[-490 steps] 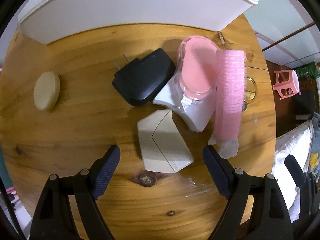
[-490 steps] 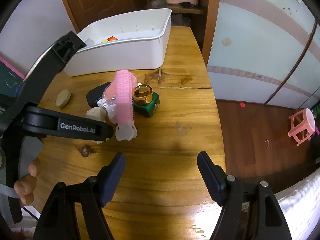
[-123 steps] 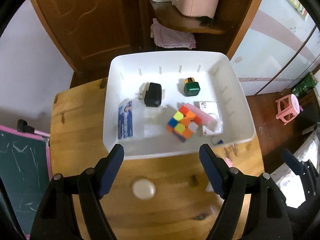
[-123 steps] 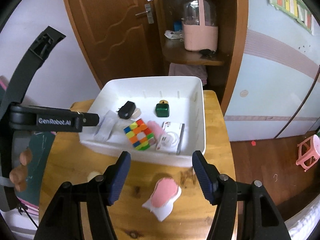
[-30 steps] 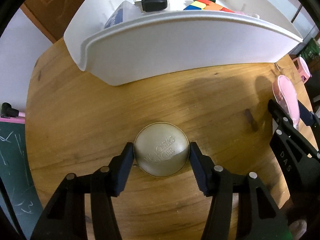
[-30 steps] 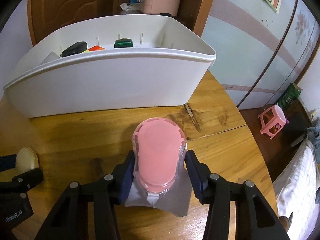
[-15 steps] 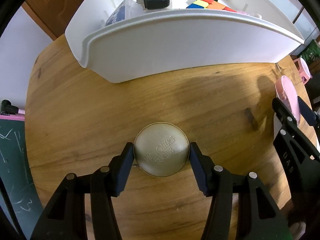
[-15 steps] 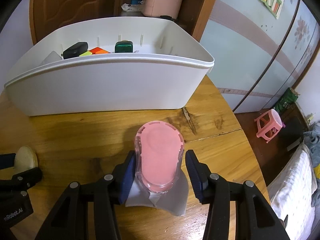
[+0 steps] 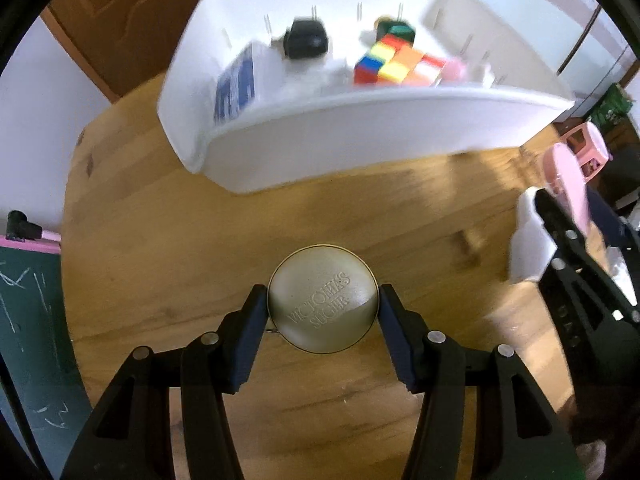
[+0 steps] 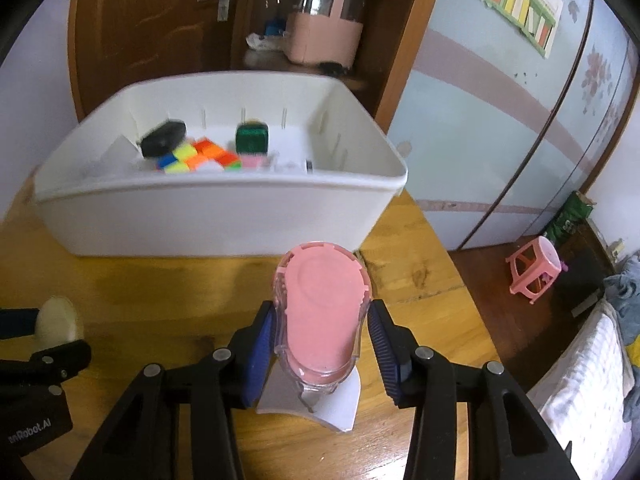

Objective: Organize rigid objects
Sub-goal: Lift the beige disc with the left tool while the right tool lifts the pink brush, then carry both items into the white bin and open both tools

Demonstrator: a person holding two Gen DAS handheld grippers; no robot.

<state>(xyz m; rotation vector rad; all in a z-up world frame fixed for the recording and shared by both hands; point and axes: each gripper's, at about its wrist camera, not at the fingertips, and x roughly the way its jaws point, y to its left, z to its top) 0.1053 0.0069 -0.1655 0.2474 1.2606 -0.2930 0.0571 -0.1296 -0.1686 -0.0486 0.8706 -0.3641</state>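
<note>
Round tin (image 9: pixel 322 310) clamped in left gripper (image 9: pixel 322 314), pink-capped blister pack (image 10: pixel 322 320) clamped in right gripper (image 10: pixel 320 350), both above wooden table (image 9: pixel 168 240). White bin (image 10: pixel 224 212) lies straight ahead of both, already holding cube (image 9: pixel 396 65).

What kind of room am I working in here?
Probably a child's bedroom at home: a bed edge at right, a small pink plastic stool on the wood floor, and a chalkboard beside the round wooden table.
</note>
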